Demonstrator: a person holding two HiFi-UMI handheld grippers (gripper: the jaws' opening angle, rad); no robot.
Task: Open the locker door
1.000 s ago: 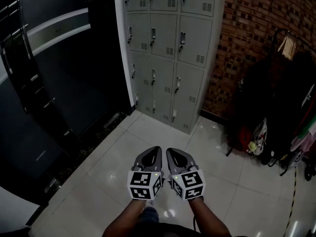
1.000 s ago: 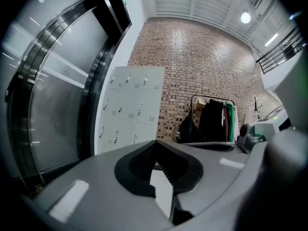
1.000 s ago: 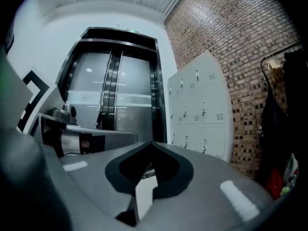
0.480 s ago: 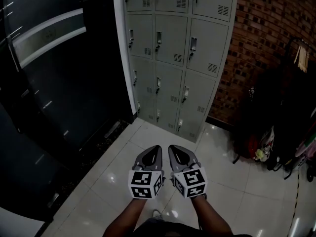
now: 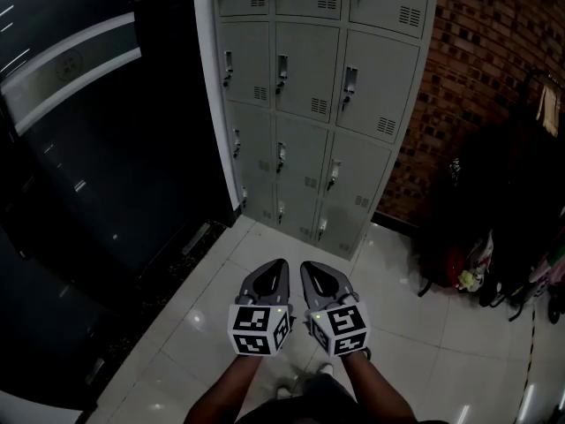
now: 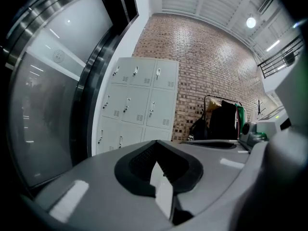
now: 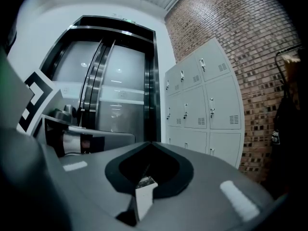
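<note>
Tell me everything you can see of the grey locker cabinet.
The locker cabinet looks like pale grey painted metal, upright, with three columns of small doors. Each door has a latch handle near its left edge and vent slots low on the right. All visible doors are shut. It stands on the glossy tiled floor, beside a brick wall. Nothing touches the doors.

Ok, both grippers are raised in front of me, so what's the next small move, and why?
Probably step closer to the grey metal locker bank and open one gripper's jaws: the left gripper and right gripper are both shut and empty above the glossy white tiled floor, well short of the door latches.
</note>
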